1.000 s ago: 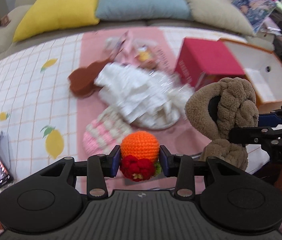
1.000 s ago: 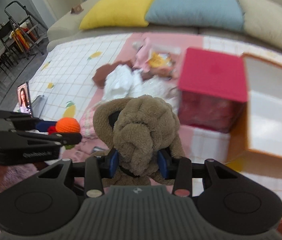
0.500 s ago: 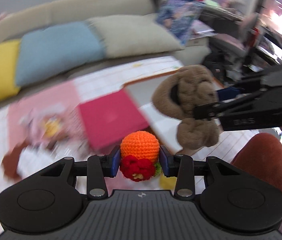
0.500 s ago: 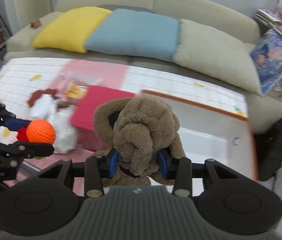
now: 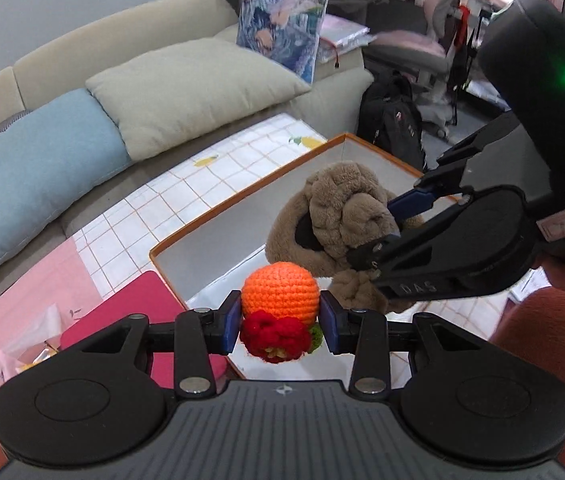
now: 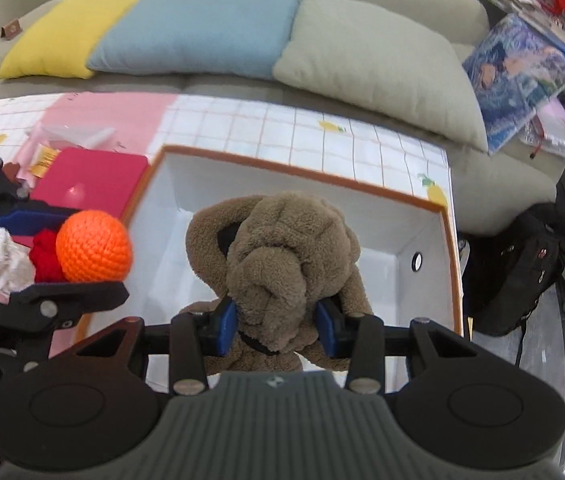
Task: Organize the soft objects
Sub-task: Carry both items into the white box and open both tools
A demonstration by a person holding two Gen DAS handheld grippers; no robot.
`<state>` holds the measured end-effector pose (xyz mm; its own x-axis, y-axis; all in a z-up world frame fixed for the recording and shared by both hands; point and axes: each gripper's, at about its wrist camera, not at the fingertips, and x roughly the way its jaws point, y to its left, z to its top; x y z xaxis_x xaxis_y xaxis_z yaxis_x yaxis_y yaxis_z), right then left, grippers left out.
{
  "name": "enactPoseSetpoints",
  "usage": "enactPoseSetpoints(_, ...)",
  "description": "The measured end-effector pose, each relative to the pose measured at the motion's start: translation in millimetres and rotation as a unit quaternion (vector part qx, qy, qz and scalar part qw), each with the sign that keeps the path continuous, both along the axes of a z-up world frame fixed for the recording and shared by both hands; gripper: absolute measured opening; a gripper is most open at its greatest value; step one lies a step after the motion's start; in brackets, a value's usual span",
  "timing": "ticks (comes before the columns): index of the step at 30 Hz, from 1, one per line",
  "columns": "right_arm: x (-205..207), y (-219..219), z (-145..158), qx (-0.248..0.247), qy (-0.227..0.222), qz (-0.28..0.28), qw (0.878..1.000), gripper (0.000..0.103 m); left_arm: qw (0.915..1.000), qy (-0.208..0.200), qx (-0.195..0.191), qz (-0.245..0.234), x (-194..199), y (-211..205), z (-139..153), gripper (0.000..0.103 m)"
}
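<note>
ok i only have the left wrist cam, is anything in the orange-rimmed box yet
Observer: The right wrist view looks into the box. The white floor that shows is bare, though the brown plush hides the middle.
Operator: is the right gripper gripping it on both sides
Observer: Yes, both blue pads press into the plush.
Operator: any opening in the walls
Observer: One round hole in the right-hand wall.
</note>
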<state>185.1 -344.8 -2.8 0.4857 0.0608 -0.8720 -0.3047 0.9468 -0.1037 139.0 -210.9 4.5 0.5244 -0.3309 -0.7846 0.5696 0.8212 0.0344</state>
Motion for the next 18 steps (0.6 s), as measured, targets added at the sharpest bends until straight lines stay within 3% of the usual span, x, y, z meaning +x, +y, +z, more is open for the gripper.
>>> enactPoseSetpoints(13,26,-11,-58,0.011,0.08,0.001,0.997,0.041,0.994,0.041,0.091,-0.044,26,-30,-48,0.045)
enactPoseSetpoints(18,25,-8,-74,0.018,0.1,0.002,0.995,0.042,0.9916,0.054,0.113,-0.034,31,-29,-63,0.045)
